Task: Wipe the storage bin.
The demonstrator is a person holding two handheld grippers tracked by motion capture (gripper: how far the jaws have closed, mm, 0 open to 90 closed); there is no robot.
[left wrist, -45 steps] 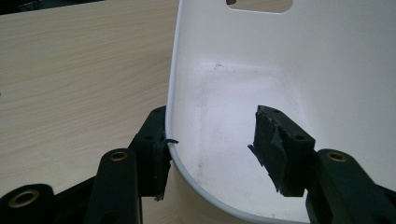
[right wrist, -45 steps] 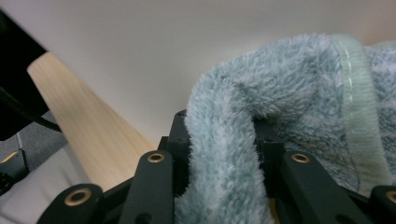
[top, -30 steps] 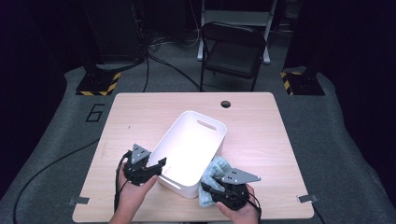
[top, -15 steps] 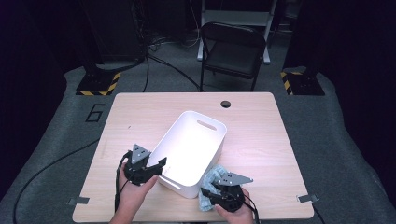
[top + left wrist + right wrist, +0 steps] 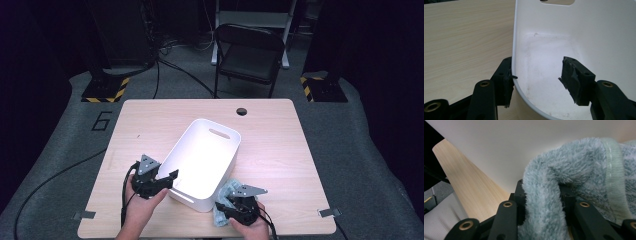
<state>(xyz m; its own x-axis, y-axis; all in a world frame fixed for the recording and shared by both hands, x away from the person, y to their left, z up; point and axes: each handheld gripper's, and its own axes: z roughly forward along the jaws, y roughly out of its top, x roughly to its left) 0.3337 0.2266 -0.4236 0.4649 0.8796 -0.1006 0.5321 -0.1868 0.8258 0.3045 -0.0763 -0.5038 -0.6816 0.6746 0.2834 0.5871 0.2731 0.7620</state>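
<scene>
Right gripper (image 5: 234, 206) clenched on fluffy pale-blue terry towel (image 5: 223, 201), bunched betw. its jaws beside white plastic tub (image 5: 202, 155). Left gripper (image 5: 159, 176) straddles tub's near rim, jaws just been opening, pads not pressing. To bin towel cleanly: lift above rim first.

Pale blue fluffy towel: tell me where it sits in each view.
High view: pale blue fluffy towel low, right of centre, beside the white plastic bin.
Left gripper view: not in it.
Right gripper view: centre to right, clamped in the right gripper.
Shared landmark: the bin's white wall.
</scene>
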